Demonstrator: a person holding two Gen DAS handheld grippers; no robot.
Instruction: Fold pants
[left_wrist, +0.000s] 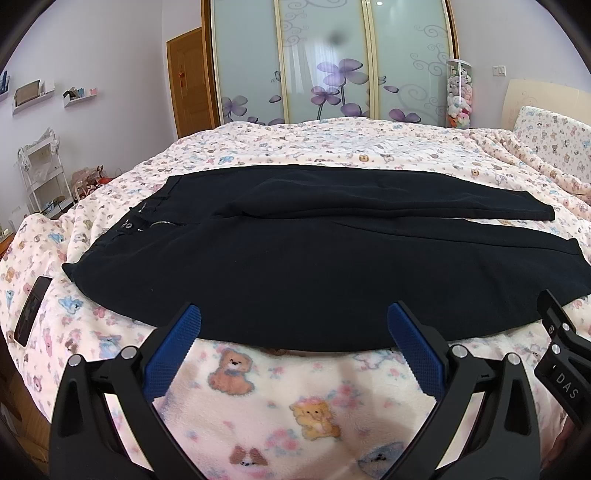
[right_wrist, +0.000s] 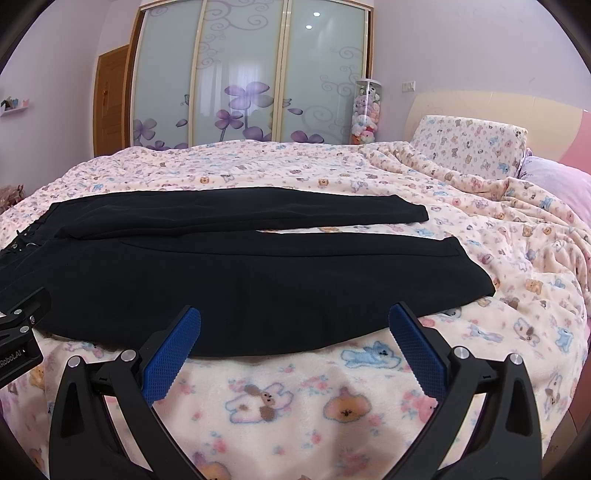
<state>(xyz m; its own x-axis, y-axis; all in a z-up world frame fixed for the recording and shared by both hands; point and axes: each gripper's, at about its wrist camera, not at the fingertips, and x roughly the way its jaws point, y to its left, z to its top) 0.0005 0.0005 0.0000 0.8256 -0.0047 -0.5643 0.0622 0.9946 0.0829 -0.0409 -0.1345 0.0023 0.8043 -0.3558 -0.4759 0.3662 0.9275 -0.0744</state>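
Pants spread flat on a bed, both grippers empty.
Black pants (left_wrist: 314, 266) lie just ahead of the wide-open left gripper (left_wrist: 293, 345) and right gripper (right_wrist: 294, 345), on a bear-print blanket (right_wrist: 314, 398); a flowered wardrobe (left_wrist: 328, 62) stands beyond.

Left gripper (left_wrist: 294, 325) and right gripper (right_wrist: 294, 325) hover side by side, fingers spread wide.
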